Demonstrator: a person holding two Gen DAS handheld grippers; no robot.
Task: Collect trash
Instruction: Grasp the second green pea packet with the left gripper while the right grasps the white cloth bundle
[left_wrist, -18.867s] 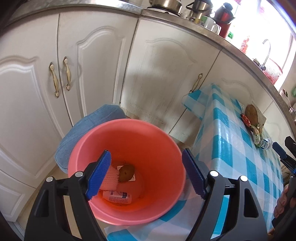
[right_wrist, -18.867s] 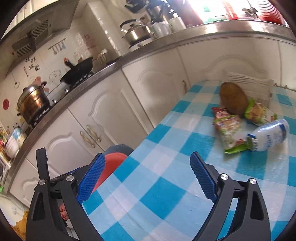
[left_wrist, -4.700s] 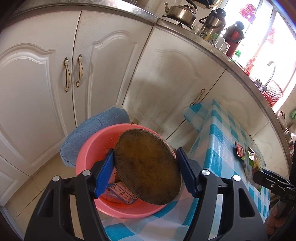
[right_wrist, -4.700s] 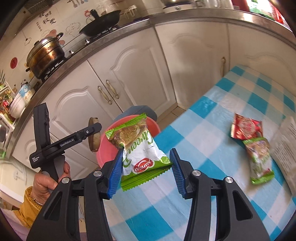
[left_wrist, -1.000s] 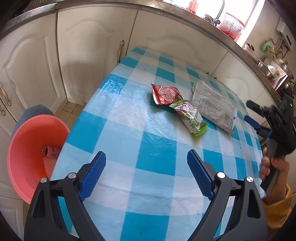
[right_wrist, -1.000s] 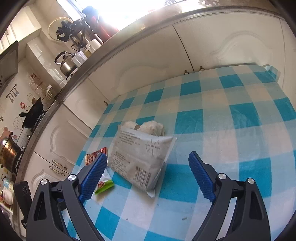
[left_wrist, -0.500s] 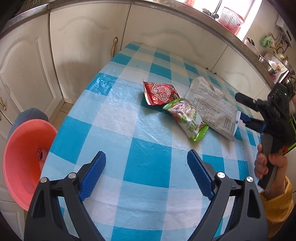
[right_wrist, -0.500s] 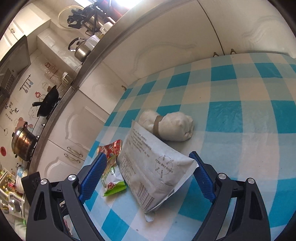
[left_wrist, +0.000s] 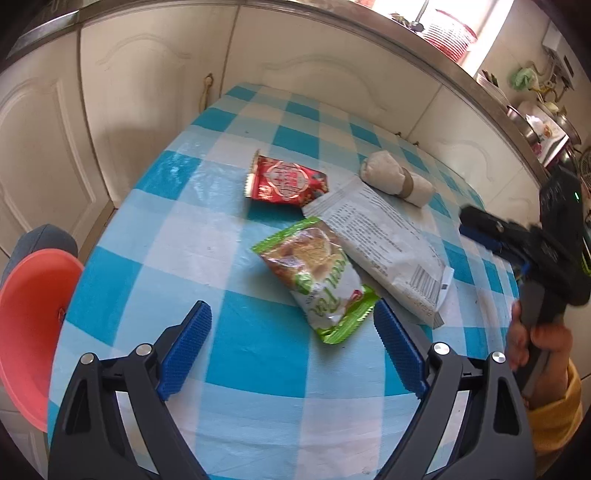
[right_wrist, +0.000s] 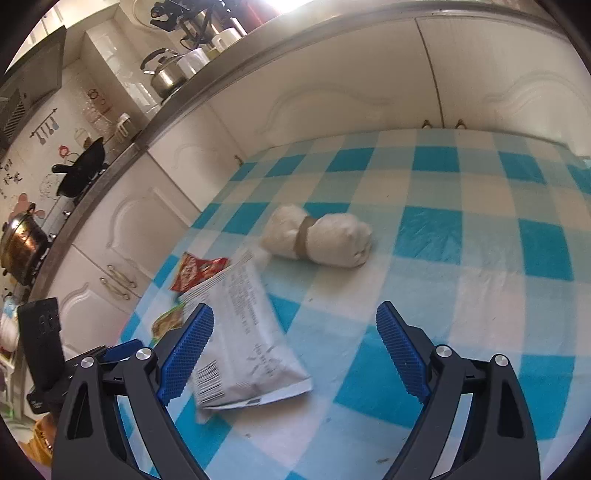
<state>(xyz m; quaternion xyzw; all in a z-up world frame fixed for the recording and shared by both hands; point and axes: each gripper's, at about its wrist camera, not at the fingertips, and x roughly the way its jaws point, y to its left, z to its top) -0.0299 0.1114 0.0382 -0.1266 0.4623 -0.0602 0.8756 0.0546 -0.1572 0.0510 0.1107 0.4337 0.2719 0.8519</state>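
Both grippers hang wide apart and empty over the checked surface (left_wrist: 258, 369): the left gripper (left_wrist: 291, 350) near the green snack packet (left_wrist: 317, 277), the right gripper (right_wrist: 295, 354) beside the grey packet (right_wrist: 240, 332); a red wrapper (left_wrist: 284, 181) and a white bundle (right_wrist: 321, 236) lie beyond.

Blue-and-white checked tablecloth (left_wrist: 258, 354) covers table. White cabinet doors (left_wrist: 155, 107) run behind it from 9 to 2 o'clock, steel countertop edge (right_wrist: 207, 92) above. In right wrist view: kettle (right_wrist: 166, 74) at 11 o'clock, black wok (right_wrist: 83, 166) and steel pot (right_wrist: 22, 243) at 9 o'clock. Red basket (left_wrist: 448, 35) at 1 o'clock in left wrist view.
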